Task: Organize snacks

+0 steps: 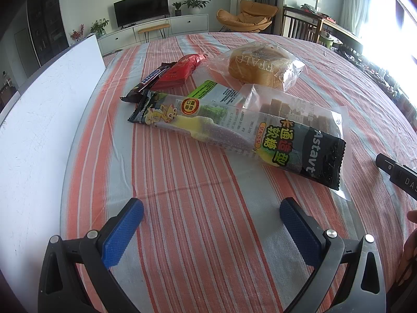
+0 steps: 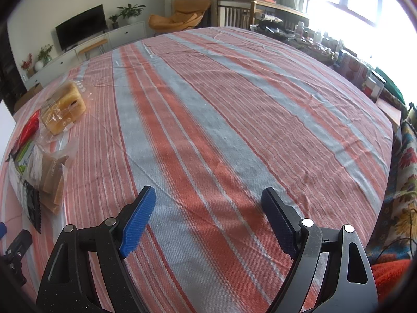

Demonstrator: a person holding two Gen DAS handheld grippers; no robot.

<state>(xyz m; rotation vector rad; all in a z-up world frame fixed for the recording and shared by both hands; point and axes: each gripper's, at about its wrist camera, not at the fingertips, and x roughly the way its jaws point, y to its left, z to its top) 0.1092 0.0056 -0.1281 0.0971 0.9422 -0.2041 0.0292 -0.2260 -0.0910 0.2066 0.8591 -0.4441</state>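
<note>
Several snacks lie together on a striped tablecloth (image 1: 198, 221). Nearest my left gripper (image 1: 211, 208) is a long soft-candy pack (image 1: 234, 133) with a black end. Behind it lie a clear bag of brown bars (image 1: 286, 109), a green-and-white packet (image 1: 216, 91), a Snickers bar (image 1: 146, 83), a red wrapper (image 1: 179, 73) and bagged bread (image 1: 260, 65). The left gripper hovers open just short of the candy pack, holding nothing. My right gripper (image 2: 208, 198) is open over bare cloth (image 2: 234, 104); the bread (image 2: 65, 109) and bar bag (image 2: 49, 172) sit far to its left.
A white board (image 1: 44, 120) stands along the table's left edge. In the left wrist view, part of the other gripper (image 1: 396, 172) and a hand (image 1: 410, 237) show at right. Cluttered shelves (image 2: 359, 73) and a floral fabric (image 2: 401, 195) border the table's right side.
</note>
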